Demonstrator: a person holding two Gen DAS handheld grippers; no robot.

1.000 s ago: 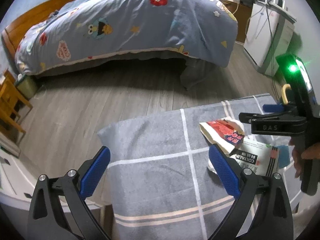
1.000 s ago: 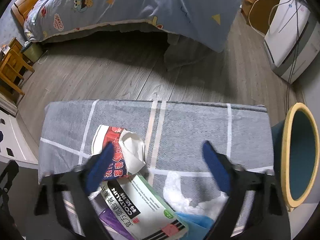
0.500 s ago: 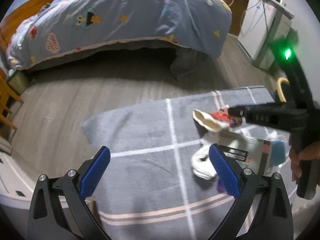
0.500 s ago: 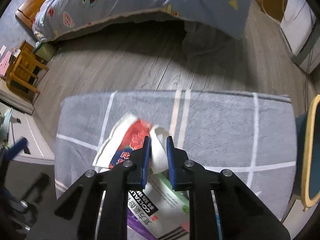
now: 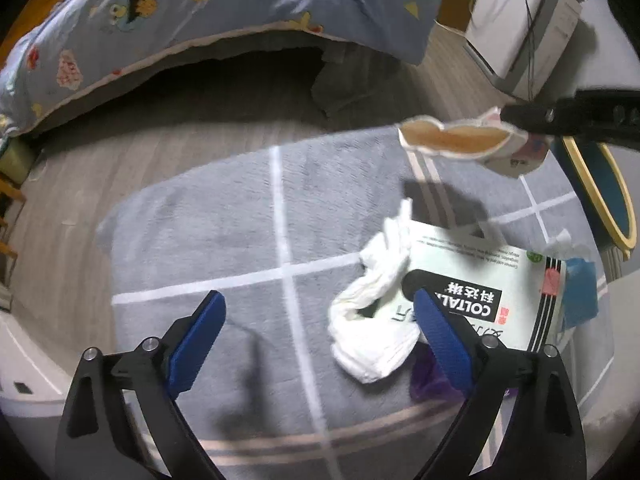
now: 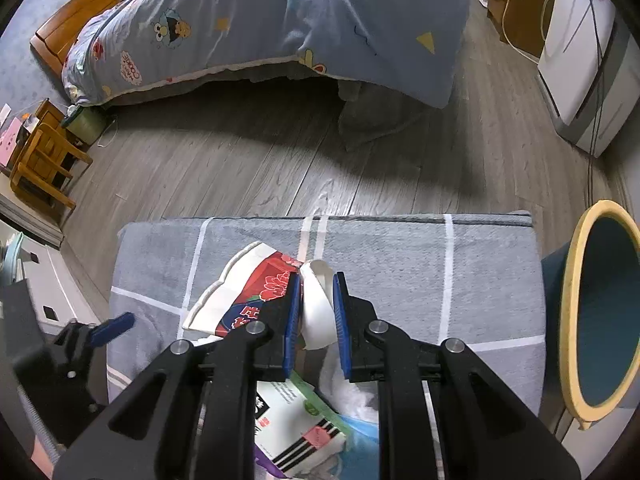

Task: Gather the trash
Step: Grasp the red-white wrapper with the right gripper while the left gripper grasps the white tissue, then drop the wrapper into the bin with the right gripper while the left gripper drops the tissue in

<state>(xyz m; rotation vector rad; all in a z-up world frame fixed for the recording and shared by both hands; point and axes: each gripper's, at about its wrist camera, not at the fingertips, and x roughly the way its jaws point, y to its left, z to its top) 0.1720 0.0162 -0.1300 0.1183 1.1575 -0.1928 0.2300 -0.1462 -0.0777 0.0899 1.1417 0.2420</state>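
My right gripper (image 6: 316,308) is shut on a crushed red-and-white paper cup (image 6: 248,292) and holds it above the grey checked blanket (image 6: 400,256). In the left wrist view the cup (image 5: 452,144) hangs in the air at the upper right. Low over the blanket, my left gripper (image 5: 318,312) has its jaws wide and closing slightly. A crumpled white tissue (image 5: 372,308) lies between them near the right finger, untouched. A white medicine box (image 5: 480,280) lies beside the tissue, with a blue wrapper (image 5: 580,292) and a purple wrapper (image 5: 424,376) around it.
A teal bin with a yellow rim (image 6: 600,312) stands just right of the blanket. Beyond the grey wooden floor (image 6: 240,168) is a bed with a blue cartoon quilt (image 6: 300,20). A white appliance (image 6: 580,60) stands at the right and a wooden chair (image 6: 40,160) at the left.
My right gripper went from open to shut on the paper cup and lifted it off the blanket. My left gripper sank toward the tissue and the box.
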